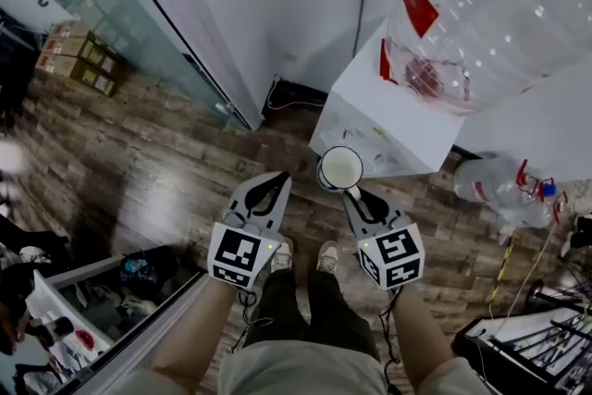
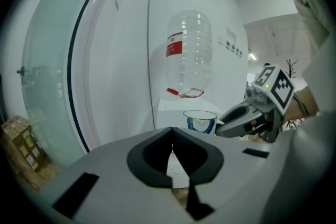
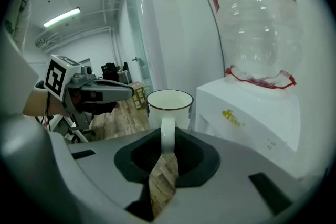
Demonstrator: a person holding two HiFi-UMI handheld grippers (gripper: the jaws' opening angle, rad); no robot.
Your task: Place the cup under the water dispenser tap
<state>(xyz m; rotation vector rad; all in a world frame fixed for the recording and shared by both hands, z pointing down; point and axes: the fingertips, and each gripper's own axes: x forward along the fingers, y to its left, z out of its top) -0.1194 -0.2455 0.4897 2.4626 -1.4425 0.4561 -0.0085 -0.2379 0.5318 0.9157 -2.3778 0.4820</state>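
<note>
Cup (image 3: 169, 105) stands beyond the right gripper (image 3: 167, 138), handle clamped between its jaws.

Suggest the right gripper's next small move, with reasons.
Probably carry the cup forward and lower, toward the dispenser's front. The right gripper is shut on the cup's handle and holds it upright, just short of the dispenser and about level with its top. No tap shows yet, so it likely sits lower down.
</note>
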